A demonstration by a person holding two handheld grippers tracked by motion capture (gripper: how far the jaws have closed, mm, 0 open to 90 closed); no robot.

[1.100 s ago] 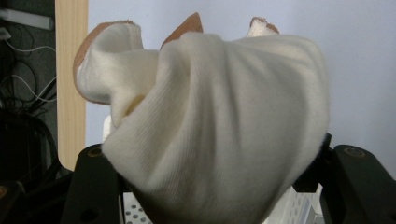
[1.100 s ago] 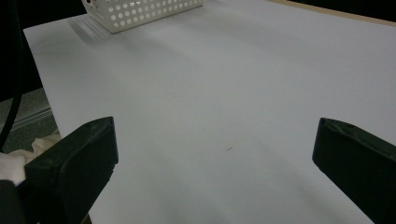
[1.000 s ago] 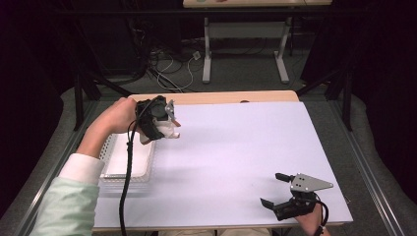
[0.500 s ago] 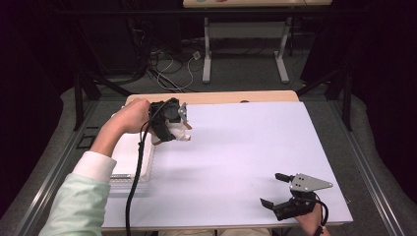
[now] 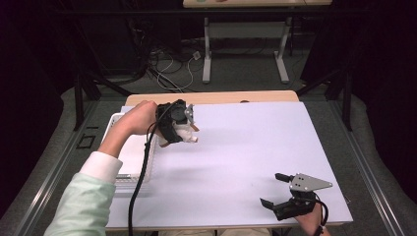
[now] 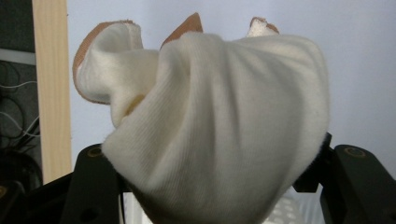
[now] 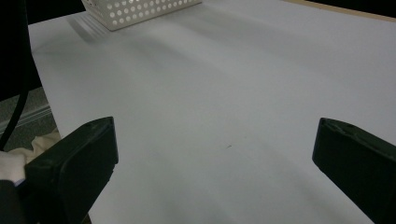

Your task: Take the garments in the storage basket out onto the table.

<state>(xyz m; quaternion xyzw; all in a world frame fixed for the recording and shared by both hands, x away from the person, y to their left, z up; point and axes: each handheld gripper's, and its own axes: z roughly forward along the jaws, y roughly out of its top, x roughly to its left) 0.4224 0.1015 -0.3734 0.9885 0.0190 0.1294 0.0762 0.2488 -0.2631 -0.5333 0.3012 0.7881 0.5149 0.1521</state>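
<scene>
My left gripper (image 5: 184, 132) is shut on a bunched white cloth with tan-brown trim (image 5: 187, 133), held above the white table sheet (image 5: 246, 147) just right of the basket. In the left gripper view the cloth (image 6: 219, 126) bulges between both black jaws and hides most of what lies beyond. My right gripper (image 5: 278, 194) rests near the table's front right corner, jaws wide apart with nothing between them. In the right gripper view the right gripper (image 7: 215, 154) looks across bare white sheet toward the basket.
A white perforated basket (image 5: 129, 162) sits at the table's left edge, its corner also seen as the basket (image 7: 140, 11) in the right gripper view. A strip of wooden tabletop (image 5: 211, 97) runs along the far edge. Cables and a table frame lie on the floor beyond.
My left hand has carried the cloth rightward and a little farther from the basket, out over the white sheet. The right gripper has stayed still.
</scene>
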